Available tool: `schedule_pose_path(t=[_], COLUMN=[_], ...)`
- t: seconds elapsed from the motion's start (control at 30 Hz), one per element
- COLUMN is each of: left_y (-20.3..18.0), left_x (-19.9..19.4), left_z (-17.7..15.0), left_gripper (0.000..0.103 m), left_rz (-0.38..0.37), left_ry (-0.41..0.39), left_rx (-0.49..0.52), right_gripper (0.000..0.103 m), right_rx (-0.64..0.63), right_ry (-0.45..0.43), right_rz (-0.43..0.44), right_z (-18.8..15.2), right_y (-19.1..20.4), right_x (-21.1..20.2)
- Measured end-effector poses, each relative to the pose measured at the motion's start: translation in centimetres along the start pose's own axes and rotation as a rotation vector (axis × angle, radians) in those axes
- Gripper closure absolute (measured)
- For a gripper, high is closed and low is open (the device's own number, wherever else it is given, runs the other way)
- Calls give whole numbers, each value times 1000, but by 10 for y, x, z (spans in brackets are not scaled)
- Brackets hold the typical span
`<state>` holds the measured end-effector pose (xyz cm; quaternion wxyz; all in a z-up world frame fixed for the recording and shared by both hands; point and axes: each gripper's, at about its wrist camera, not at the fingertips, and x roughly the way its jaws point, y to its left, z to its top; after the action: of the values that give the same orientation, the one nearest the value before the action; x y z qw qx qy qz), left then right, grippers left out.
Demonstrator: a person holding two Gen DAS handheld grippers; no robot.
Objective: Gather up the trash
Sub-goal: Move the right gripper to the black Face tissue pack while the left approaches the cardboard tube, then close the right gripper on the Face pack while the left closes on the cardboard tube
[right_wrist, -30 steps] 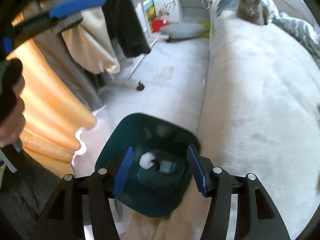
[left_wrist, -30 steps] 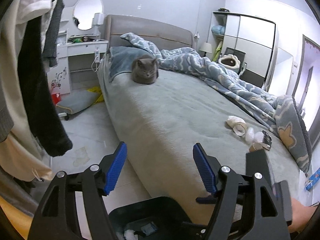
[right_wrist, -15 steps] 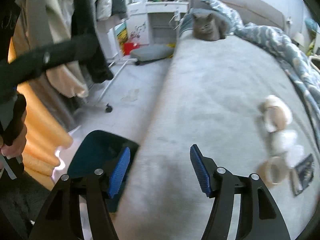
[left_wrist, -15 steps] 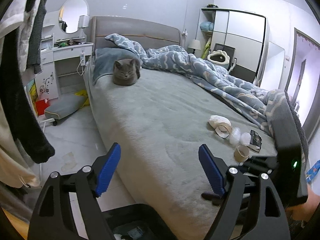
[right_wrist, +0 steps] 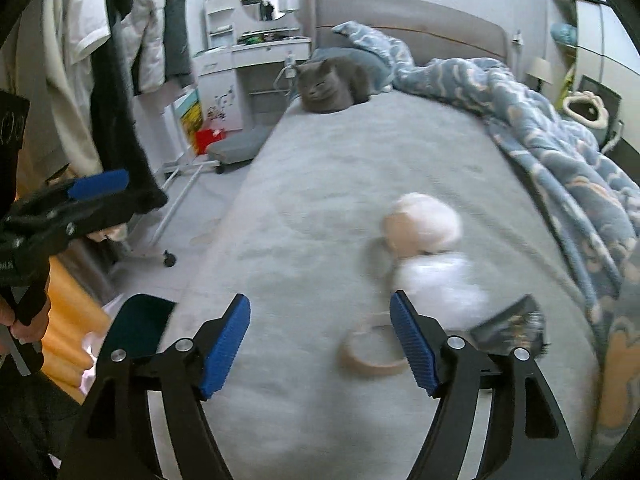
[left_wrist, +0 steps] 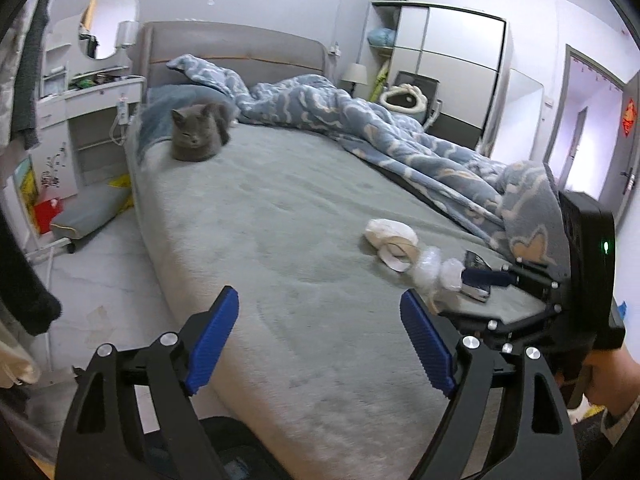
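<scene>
A wide bed (left_wrist: 280, 216) under a grey cover fills most of the room. A blue patterned quilt (left_wrist: 400, 136) is bunched along its far side. A wardrobe (left_wrist: 452, 64) stands beyond the bed, and a white dressing table (right_wrist: 256, 56) with a round mirror sits by the headboard. Clothes (right_wrist: 120, 48) hang on a rack over the floor beside the bed. A grey cat (left_wrist: 198, 134) is curled up on the bed near the pillow end.

A dark bin (right_wrist: 136, 328) stands on the floor against the bed's near edge. The trash (right_wrist: 432, 264) lies in a small cluster on the grey cover, close to the quilt: a cream wad, white crumpled pieces, a cardboard ring (right_wrist: 372, 352) and a dark wrapper (right_wrist: 512, 324).

The left gripper (left_wrist: 320, 340) hangs over the bed's near edge, jaws wide and opening, nothing between them. The right gripper (right_wrist: 320, 344) hovers just beside the trash, jaws opening and empty, its right pad in front of the ring and the white pieces.
</scene>
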<state>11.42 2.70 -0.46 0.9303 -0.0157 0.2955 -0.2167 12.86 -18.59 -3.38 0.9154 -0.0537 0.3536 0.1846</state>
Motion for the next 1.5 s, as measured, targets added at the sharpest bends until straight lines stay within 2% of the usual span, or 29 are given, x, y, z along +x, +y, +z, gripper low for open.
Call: schedule_pose_path(t=[0.23,0.67,0.93,1.17,1.5], left_y=[-24,-82,-103,-111,-122], left_x=[28,73,104,124,145], left_z=[-1,-17,-24,-24,-24], left_gripper=[15,12,11,12,21], left_rz=[-62,-196,-229,-233,-243], left_ry=[47,166,220,237,278], left_rx=[23,145,162,173,199], right_gripper=[21,15,10,8,5], right_rx=[19,72,53,20,-18], right_ry=[-34,2,39,68,124], right_rz=[-83,-122,-126,-117,-116], right_z=[-7,-32,-36,-39,-40], right_y=[-42,-99,-121,-129,-137], right_x=[-13,-15,-6,3,22])
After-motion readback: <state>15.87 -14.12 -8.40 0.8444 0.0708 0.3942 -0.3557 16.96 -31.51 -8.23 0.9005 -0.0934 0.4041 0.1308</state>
